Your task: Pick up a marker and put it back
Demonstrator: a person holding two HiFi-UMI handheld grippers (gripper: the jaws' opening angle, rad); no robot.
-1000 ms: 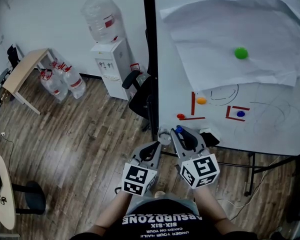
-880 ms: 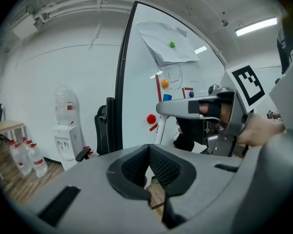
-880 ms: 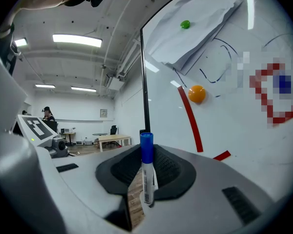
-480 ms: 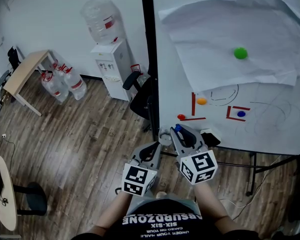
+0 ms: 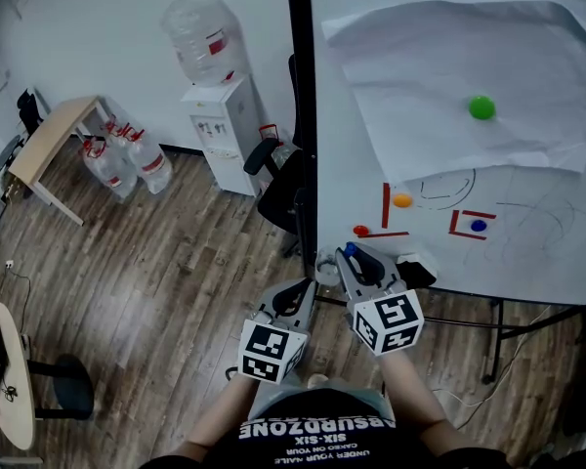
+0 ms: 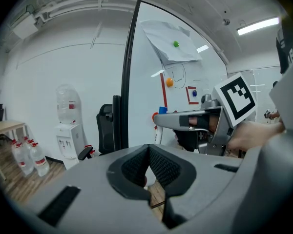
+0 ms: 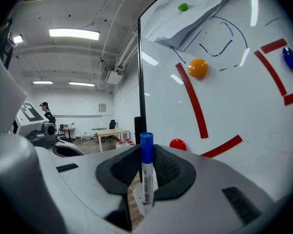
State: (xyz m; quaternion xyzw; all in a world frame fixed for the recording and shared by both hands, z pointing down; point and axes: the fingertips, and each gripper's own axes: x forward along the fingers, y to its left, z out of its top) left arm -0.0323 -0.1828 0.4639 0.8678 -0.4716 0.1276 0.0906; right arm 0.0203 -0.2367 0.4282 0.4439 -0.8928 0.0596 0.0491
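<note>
An office: a whiteboard (image 5: 557,252) on a stand, a water dispenser (image 5: 225,125) with spare bottles (image 5: 127,161), a swivel chair (image 5: 278,189), a desk (image 5: 49,140), wood flooring, and ceiling strip lights (image 7: 74,33).

Marker (image 7: 146,174): white barrel, blue cap up, upright, pinched between right gripper (image 7: 147,155) fingers (image 7: 172,172).
</note>
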